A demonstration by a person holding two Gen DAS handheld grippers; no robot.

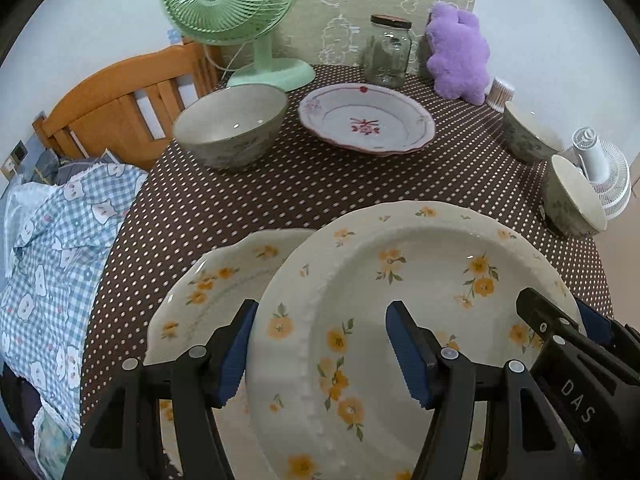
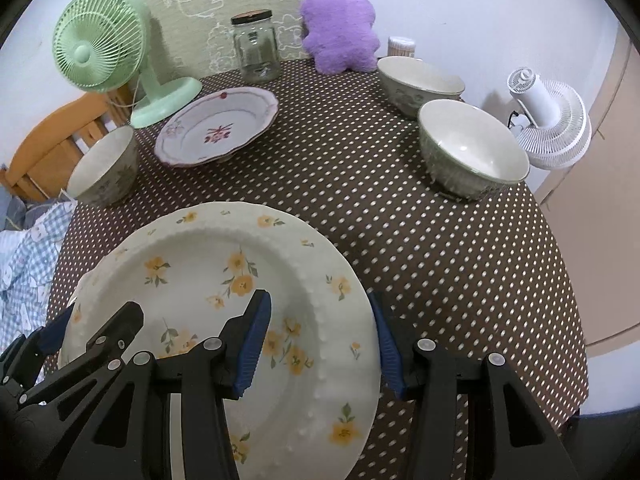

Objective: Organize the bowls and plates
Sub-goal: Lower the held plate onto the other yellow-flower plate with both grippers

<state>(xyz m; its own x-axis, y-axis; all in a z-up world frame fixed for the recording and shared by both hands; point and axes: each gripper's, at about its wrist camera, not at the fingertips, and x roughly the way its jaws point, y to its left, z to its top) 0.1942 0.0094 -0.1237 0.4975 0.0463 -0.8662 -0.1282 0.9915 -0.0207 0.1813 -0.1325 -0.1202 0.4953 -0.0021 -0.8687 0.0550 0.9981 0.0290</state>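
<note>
Straddling opposite rims of the yellow-flower plate point(image 1: 400, 300), left gripper point(image 1: 320, 354) and right gripper point(image 2: 320, 340) both spread, over a second matching plate point(image 1: 208, 280).

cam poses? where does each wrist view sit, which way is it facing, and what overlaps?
Left wrist: on the left gripper straddling the yellow-flower plate's left rim, facing the green fan; right gripper visible.
Right wrist: on the right gripper straddling the right rim, facing the jar; left gripper visible.
Shared: plate, pink plate, bowls, table.
</note>
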